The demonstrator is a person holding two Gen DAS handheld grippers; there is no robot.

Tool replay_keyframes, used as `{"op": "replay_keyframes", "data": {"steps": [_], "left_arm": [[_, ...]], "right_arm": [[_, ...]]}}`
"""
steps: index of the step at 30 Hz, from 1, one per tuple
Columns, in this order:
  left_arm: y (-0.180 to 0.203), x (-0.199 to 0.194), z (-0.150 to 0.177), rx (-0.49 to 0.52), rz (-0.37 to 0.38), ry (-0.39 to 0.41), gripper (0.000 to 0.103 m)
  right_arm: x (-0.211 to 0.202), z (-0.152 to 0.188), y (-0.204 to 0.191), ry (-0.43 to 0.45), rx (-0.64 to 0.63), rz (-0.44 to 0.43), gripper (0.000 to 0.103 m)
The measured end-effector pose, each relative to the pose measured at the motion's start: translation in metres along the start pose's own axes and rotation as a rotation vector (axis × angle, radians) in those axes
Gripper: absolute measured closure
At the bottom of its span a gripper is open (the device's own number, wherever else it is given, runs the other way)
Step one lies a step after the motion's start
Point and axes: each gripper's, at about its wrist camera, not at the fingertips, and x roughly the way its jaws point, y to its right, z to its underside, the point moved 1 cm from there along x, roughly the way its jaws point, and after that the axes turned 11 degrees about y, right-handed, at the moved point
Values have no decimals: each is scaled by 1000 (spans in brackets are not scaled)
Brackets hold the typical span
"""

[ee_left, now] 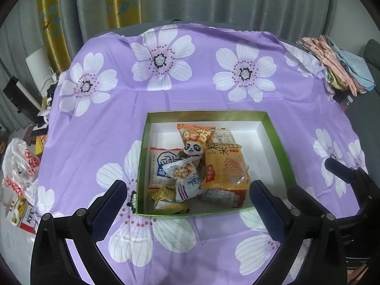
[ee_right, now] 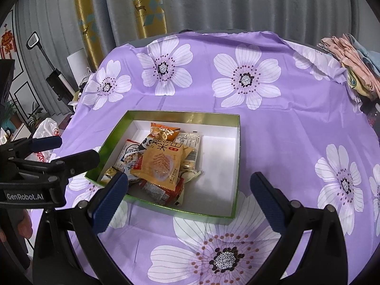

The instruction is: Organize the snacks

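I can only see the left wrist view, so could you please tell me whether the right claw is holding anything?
Observer: No, the right claw is open and empty, poised over the near rim of the green box.
Operator: Thank you. How does the left claw look from the side?
Observer: The left claw is open and empty, hovering by the box's left side.
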Motion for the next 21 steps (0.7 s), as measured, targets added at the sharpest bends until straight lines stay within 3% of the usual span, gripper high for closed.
{"op": "replay_keyframes", "data": {"steps": [21], "left_arm": [[-7,2,2,6,-34,-11,1]], "right_arm": [[-1,-2,-2,-9,-10,7,0]]}}
